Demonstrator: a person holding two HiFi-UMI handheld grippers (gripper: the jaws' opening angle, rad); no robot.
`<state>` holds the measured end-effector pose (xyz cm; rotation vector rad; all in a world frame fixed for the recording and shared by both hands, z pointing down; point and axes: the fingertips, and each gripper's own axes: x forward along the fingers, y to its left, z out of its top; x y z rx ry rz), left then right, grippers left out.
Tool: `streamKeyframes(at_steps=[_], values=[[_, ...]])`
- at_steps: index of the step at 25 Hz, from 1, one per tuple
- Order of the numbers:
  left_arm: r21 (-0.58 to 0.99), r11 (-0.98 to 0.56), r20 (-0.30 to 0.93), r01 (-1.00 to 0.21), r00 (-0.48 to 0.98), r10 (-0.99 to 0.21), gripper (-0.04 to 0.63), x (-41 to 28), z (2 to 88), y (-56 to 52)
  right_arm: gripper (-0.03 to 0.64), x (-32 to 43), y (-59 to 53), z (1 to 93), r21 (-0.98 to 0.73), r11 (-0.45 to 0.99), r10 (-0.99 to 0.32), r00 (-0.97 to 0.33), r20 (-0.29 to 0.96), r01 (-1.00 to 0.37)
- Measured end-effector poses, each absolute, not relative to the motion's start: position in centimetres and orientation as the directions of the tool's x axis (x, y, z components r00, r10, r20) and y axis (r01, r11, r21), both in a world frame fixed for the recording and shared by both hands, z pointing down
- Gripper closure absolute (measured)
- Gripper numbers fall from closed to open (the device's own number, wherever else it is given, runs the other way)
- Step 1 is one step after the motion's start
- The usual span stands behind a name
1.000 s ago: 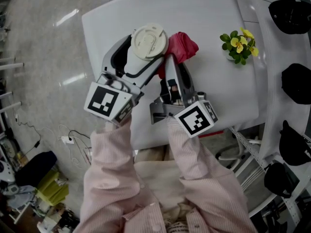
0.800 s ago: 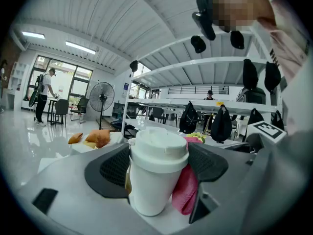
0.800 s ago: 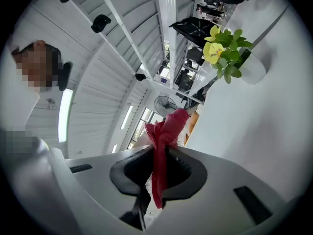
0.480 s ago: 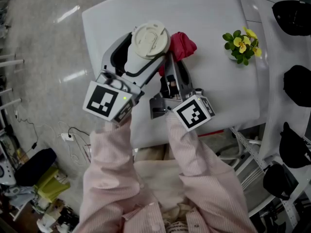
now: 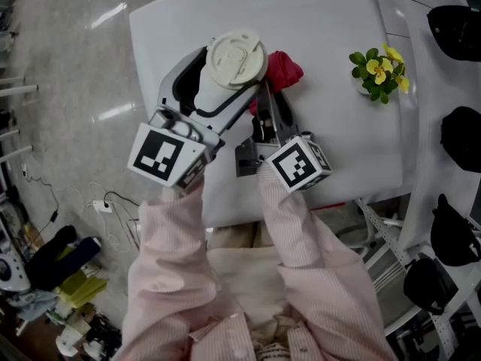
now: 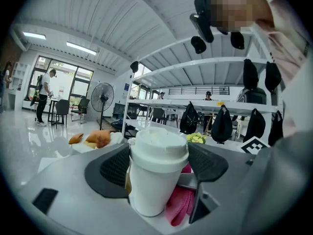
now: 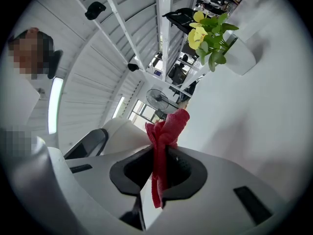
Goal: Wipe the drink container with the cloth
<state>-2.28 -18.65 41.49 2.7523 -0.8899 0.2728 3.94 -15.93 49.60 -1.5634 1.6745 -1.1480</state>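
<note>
A white lidded drink cup (image 5: 234,60) is held above the white table (image 5: 331,21), with my left gripper (image 5: 225,89) shut on its body. In the left gripper view the cup (image 6: 155,173) stands upright between the two dark pads, and the red cloth (image 6: 180,202) lies against its right side. My right gripper (image 5: 264,104) is shut on the red cloth (image 5: 282,70), pressing it to the cup's side. In the right gripper view the cloth (image 7: 164,141) is pinched between the jaws and sticks out past them beside the white cup (image 7: 124,136).
A small pot of yellow flowers (image 5: 378,70) stands on the table's right part. Dark bags (image 5: 455,25) hang on a rack beyond the table's right edge. The floor at lower left holds cables and clutter (image 5: 68,277).
Both grippers, with cup and cloth, have shifted slightly up and right in the head view. The right gripper has drawn closer under the cup.
</note>
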Motion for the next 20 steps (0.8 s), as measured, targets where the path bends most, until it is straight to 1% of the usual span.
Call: streamKeyframes(at_steps=[7, 20], values=[[0.174, -0.783, 0.228, -0.597, 0.798, -0.558, 0.224, -2.2, 41.1, -18.7, 0.571, 3.8, -16.0, 51.8, -0.85, -0.093, -0.961, -0.177, 0.212, -0.518], [0.183, -0.774, 0.227, -0.607, 0.792, -0.567, 0.225, -2.2, 41.0, -18.7, 0.569, 4.0, -16.6, 52.6, -0.824, -0.082, -0.929, -0.256, 0.267, -0.561]])
